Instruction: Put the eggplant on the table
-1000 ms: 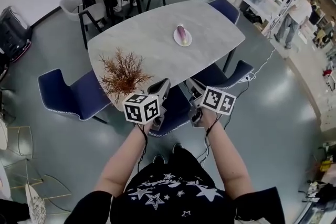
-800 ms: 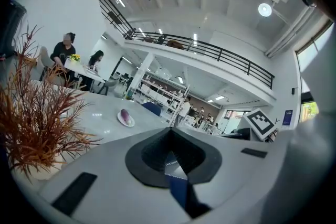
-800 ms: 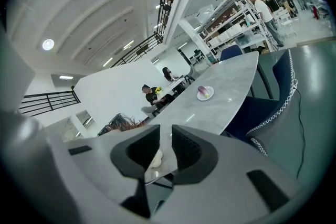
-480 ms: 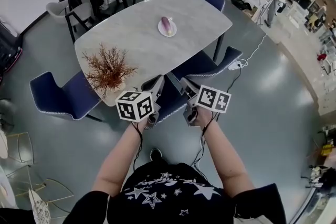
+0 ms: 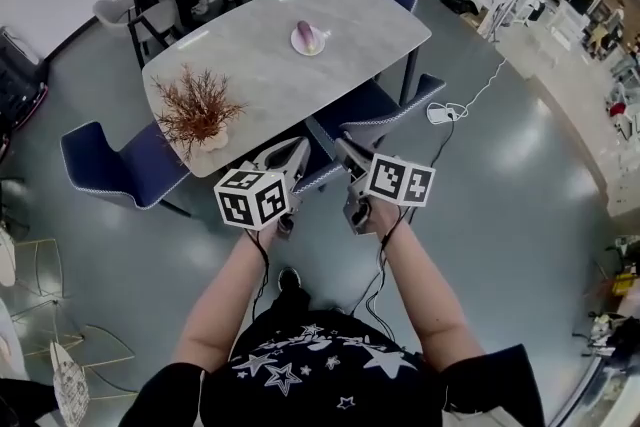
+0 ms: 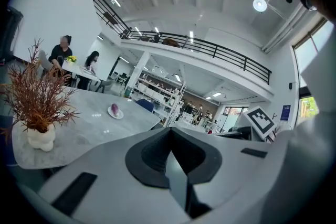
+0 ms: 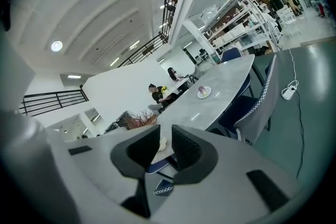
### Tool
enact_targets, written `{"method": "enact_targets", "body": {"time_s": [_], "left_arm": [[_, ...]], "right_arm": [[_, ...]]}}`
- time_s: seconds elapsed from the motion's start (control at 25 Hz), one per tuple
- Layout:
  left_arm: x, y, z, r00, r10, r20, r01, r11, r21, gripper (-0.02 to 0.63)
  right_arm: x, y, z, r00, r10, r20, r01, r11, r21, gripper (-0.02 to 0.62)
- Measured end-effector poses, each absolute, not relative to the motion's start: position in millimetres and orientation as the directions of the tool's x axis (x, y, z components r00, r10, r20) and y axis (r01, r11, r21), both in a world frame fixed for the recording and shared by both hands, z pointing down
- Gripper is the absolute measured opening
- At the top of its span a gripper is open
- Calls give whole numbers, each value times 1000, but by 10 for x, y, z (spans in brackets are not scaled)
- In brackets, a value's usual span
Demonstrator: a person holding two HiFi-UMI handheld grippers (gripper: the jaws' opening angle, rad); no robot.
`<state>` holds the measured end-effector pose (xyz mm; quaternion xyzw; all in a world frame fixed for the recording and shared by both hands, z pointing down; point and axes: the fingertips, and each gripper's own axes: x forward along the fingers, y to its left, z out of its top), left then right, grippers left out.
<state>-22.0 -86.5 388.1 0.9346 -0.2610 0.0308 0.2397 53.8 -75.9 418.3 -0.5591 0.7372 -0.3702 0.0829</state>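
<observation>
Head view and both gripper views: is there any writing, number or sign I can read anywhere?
No legible text anywhere.
Marker cubes: black-and-white square patterns only, no letters.
Blue sign at the right of the left gripper view: too small to read.
Black shirt: white stars, no words.

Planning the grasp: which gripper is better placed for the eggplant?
Right gripper, marginally: its jaws stand apart, while the left gripper has them together. Both hang far from the eggplant.
</observation>
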Motion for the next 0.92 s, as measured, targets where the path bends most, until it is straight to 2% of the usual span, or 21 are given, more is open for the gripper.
{"method": "enact_targets", "body": {"time_s": [0.92], "left_arm": [[-209, 237, 3753, 842, -519, 148, -529, -741, 414, 8]], "right_arm": [[496, 313, 4035, -408, -877, 254, -759, 172, -628, 74]]}}
